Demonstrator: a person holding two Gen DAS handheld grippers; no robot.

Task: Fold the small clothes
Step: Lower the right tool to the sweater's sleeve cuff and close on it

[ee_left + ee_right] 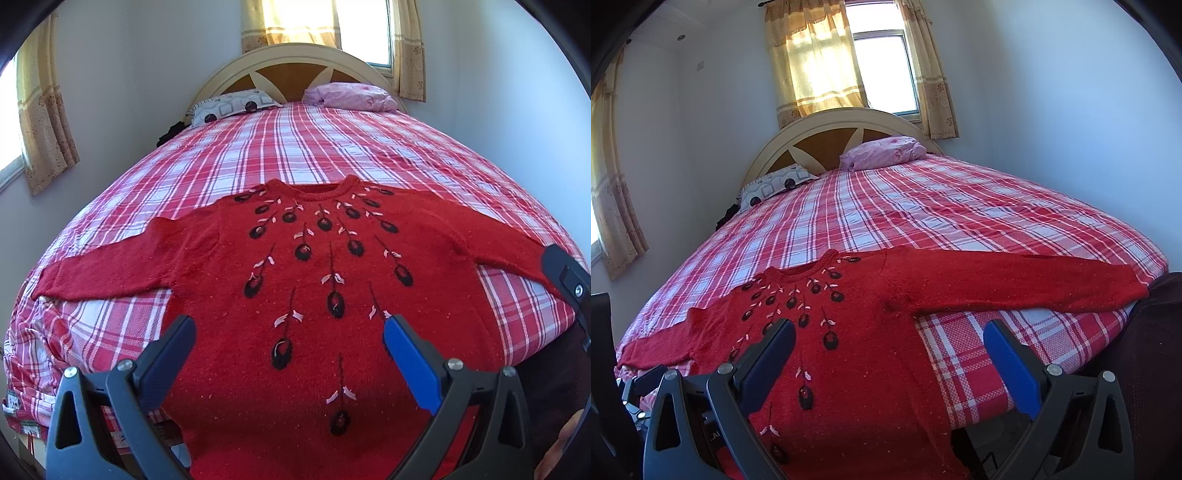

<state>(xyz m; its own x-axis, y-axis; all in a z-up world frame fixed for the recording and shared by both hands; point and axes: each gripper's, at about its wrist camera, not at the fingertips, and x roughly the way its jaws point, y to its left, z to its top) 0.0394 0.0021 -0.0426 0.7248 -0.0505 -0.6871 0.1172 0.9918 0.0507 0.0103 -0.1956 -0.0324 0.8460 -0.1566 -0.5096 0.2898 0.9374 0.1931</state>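
Note:
A red knitted sweater [303, 280] with black and pink embroidered flowers lies flat, front up, on the near end of the bed, both sleeves spread out sideways and its hem hanging over the bed's edge. My left gripper [290, 330] hovers open above the sweater's lower chest, nothing between its fingers. In the right wrist view the same sweater [871, 332] fills the lower left, its right sleeve [1015, 284] stretching to the bed's right edge. My right gripper [890, 339] stands open over the sweater's right side. The right gripper's body shows at the left wrist view's right edge.
The bed carries a red, white and pink plaid sheet [295, 147]. A patterned grey pillow [231, 107] and a pink pillow [351, 96] lie by the arched headboard [291, 70]. Curtained windows sit behind and to the left. A dark-clothed person [1156, 350] stands at the right.

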